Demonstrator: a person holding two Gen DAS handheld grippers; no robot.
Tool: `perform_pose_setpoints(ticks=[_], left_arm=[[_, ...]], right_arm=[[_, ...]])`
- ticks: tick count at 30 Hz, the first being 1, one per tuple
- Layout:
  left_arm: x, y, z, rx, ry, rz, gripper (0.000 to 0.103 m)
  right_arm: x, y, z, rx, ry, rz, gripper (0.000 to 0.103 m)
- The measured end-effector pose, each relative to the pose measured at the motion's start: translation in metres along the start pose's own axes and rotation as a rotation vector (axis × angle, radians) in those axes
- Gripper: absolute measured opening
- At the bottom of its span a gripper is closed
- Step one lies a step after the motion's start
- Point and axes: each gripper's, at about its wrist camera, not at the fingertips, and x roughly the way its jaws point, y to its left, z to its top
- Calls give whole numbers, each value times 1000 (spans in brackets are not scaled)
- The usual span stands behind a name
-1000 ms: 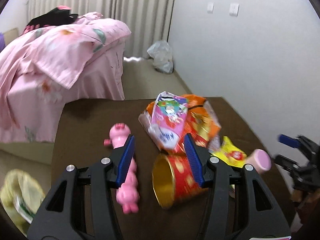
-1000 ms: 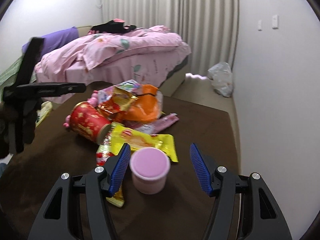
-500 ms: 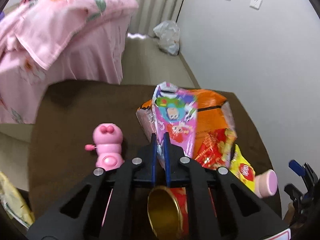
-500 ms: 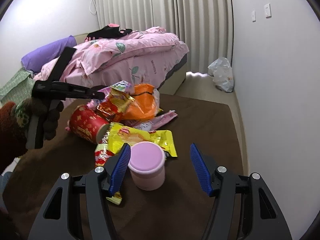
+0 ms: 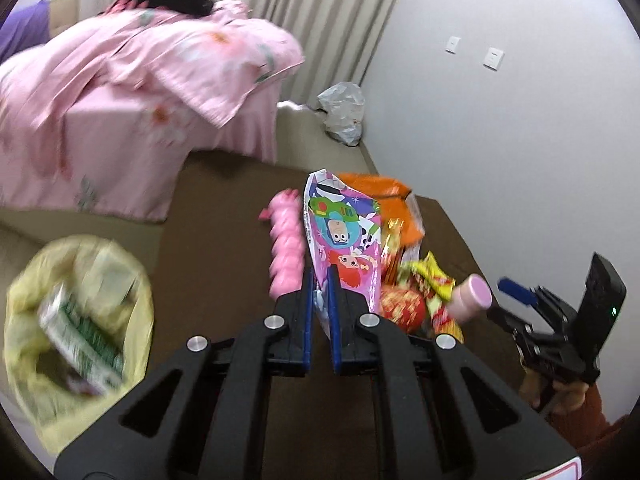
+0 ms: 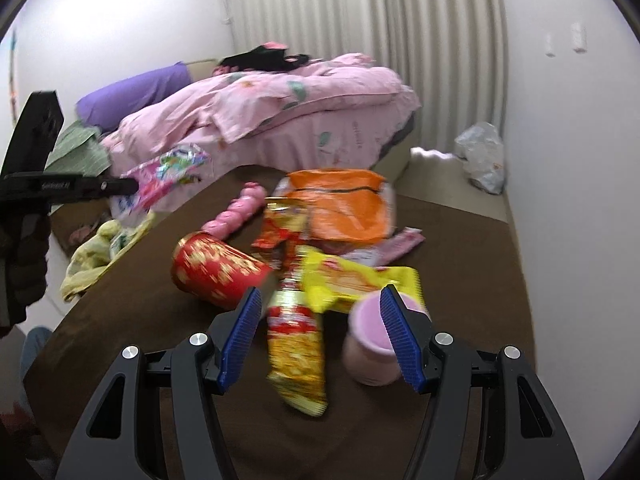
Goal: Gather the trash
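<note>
My left gripper [image 5: 320, 276] is shut on the lower edge of a pink cartoon snack bag [image 5: 344, 236], which it holds up clear of the brown table [image 5: 224, 264]. In the right wrist view the same bag [image 6: 168, 176] hangs at the far left. A yellow trash bag [image 5: 76, 312] gapes open on the floor to the left. My right gripper [image 6: 320, 296] is open over a red-and-yellow wrapper [image 6: 296, 344]. A pink cup [image 6: 368, 344] stands against its right finger. A red can [image 6: 212, 272], an orange bag [image 6: 340, 208] and a yellow wrapper [image 6: 352, 280] lie further off.
A pink toy [image 6: 236, 216] lies on the table behind the can. A bed with a pink quilt [image 6: 280, 100] stands past the table's far edge. A white plastic bag [image 6: 480, 160] sits on the floor by the wall.
The left gripper closed on the cartoon bag, lifted it off the pile and swung left. The right gripper shifted left, so the pink cup now stands at its right finger.
</note>
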Motion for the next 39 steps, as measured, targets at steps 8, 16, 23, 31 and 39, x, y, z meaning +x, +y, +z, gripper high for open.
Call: perform_pose_setpoints(ticks=[8,16,23,31,39], left_arm=[[-12,31,-84,-145,75,98,6],[-15,34,-109,-170,108,107,19],[-19,40,-112,-186,92,109,39],[-19,52,-117,-241,114,101,57],[-18,47,-119,-197,126,66,67]], right_arm=[[46,46,9,-92,103,141,59],[55,74,-13,-107,179,192,59],[26,80,-5,-119,132,308,59],[39,79,4,-197,77,342,59],[68,95,-8,-417,188,331,59]])
